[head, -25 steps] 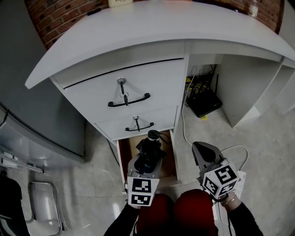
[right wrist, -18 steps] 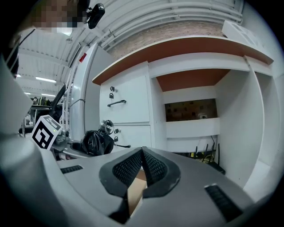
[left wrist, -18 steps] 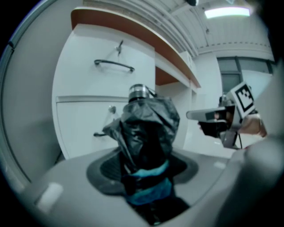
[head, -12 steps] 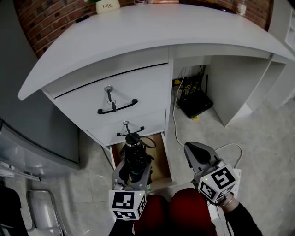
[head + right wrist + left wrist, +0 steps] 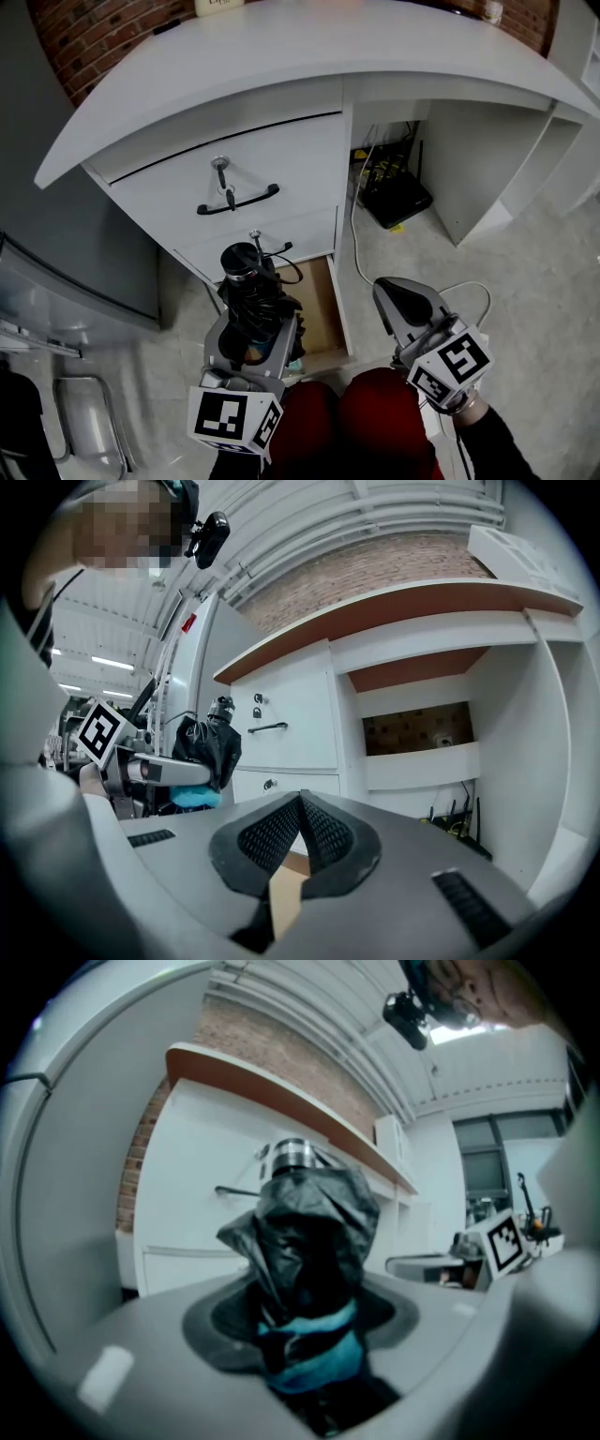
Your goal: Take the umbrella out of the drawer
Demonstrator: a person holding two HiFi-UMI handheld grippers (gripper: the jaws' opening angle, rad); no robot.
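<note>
A folded black umbrella [image 5: 251,298] with a silver end cap and a blue strap stands upright between the jaws of my left gripper [image 5: 255,323]. It is held above the open bottom drawer [image 5: 319,300], whose brown inside shows beside it. In the left gripper view the crumpled black fabric of the umbrella [image 5: 309,1241] fills the middle, and the pads of the left gripper [image 5: 309,1335] press on it at the blue strap. My right gripper [image 5: 384,291] hovers to the right of the drawer with nothing in it. Its jaws meet at the tips in the right gripper view [image 5: 300,803], where the umbrella [image 5: 208,747] shows at the left.
The white desk [image 5: 309,56] curves over two closed drawers with black handles [image 5: 237,199] and keys. A black router and cables [image 5: 394,197] lie in the knee space. A grey cabinet [image 5: 56,253] stands left, and a white cable [image 5: 469,291] lies on the floor right.
My left gripper has risen with the umbrella, lifting it up out of the bottom drawer and closer to the head camera. The right gripper has risen a little and stayed shut.
</note>
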